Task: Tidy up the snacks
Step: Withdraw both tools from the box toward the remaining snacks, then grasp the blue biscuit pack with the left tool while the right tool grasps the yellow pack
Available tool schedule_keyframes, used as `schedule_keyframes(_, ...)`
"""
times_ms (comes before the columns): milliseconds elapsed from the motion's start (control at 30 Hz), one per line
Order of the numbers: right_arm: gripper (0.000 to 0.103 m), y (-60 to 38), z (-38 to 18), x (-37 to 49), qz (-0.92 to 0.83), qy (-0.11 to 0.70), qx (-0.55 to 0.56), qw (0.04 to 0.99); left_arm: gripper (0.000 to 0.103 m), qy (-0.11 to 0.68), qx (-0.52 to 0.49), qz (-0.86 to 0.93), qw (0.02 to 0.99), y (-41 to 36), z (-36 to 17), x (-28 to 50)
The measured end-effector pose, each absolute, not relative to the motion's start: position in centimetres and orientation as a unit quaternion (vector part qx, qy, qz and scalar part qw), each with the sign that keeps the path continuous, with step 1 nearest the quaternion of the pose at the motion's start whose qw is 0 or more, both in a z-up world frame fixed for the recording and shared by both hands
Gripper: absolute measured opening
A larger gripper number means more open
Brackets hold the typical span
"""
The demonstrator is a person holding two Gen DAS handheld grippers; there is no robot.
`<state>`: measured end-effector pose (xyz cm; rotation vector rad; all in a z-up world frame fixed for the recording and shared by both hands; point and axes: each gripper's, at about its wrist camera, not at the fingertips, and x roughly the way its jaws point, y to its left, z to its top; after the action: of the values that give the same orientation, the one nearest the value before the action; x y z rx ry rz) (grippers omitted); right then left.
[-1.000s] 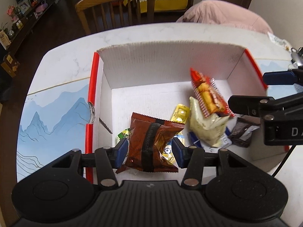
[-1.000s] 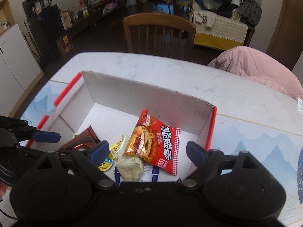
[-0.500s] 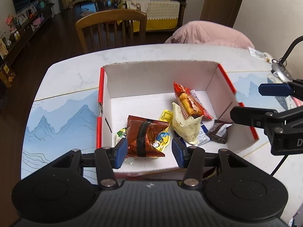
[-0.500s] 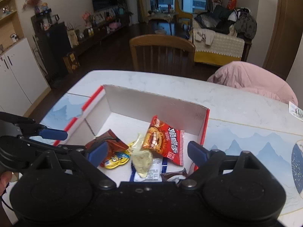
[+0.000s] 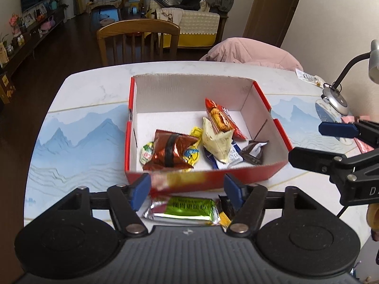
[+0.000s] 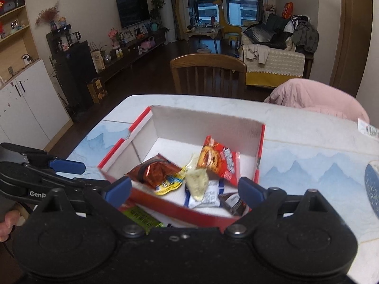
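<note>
A red cardboard box (image 5: 279, 132) with a white inside (image 6: 259, 146) stands on the table. It holds several snacks: a brown foil pack (image 5: 171, 151) (image 6: 154, 171), a red chip bag (image 5: 219, 117) (image 6: 219, 159), a pale yellow pack (image 5: 218, 142) (image 6: 196, 182) and a dark wrapper (image 5: 253, 151). My left gripper (image 5: 187, 189) is open and empty before the box's near wall, above a green snack pack (image 5: 189, 208) (image 6: 139, 217) on the table. My right gripper (image 6: 184, 189) is open and empty at the box's near right corner.
The table (image 5: 78, 142) has a blue mountain-print mat. A wooden chair (image 5: 138, 40) stands behind it, and a pink cushion (image 5: 251, 52) at the back right. A desk lamp (image 5: 336, 94) and a small packet (image 5: 308, 78) sit on the right side.
My left gripper let go of the brown foil pack, which now lies in the box. Both grippers have pulled back and up from the box, bringing the green pack into view.
</note>
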<state>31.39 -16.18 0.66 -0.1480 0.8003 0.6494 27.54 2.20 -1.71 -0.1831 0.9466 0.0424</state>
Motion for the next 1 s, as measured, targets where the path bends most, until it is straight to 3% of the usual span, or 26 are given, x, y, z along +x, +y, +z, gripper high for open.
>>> schedule_keyframes(433,0.103,-18.1,-2.4,28.3,0.322,0.407,-0.034,0.854,0.079,0.485,-0.144,0.03,0.862,2.3,-4.3,22.4)
schedule_keyframes(1000,0.103,-16.9,-10.5,27.2,0.332,0.493,-0.056,0.802,0.079,0.566,-0.158,0.087,0.804,0.6,-13.1,19.6)
